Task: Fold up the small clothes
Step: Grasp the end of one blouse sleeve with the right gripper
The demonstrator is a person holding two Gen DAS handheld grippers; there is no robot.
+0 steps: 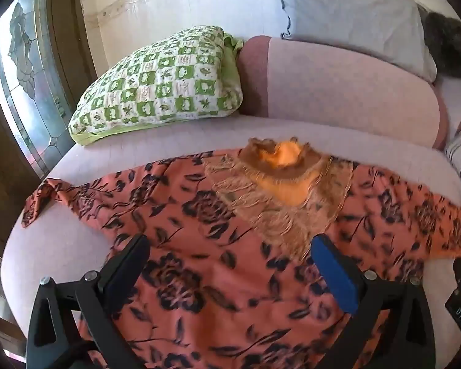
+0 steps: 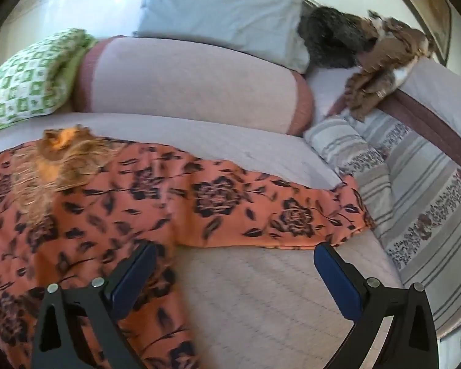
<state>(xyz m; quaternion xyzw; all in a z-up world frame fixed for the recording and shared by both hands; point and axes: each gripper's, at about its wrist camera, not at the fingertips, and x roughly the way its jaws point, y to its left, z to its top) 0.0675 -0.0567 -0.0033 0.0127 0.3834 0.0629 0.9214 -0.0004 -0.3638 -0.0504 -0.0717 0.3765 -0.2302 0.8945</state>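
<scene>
Kurta (image 1: 199,246), orange w/ black flowers, lies spread face-up on bed (image 2: 261,292). Left gripper (image 1: 230,264) & right gripper (image 2: 235,273) both spread, empty. Risk: thin, prob. slippery fabric bunches; right sleeve (image 2: 276,209) near edge may slide off.

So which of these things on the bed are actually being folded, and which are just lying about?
For the job:
orange floral top
left tool, open
right tool, open

Just lying about:
green checked pillow
pink bolster
pale blue pillow
striped blanket
</scene>
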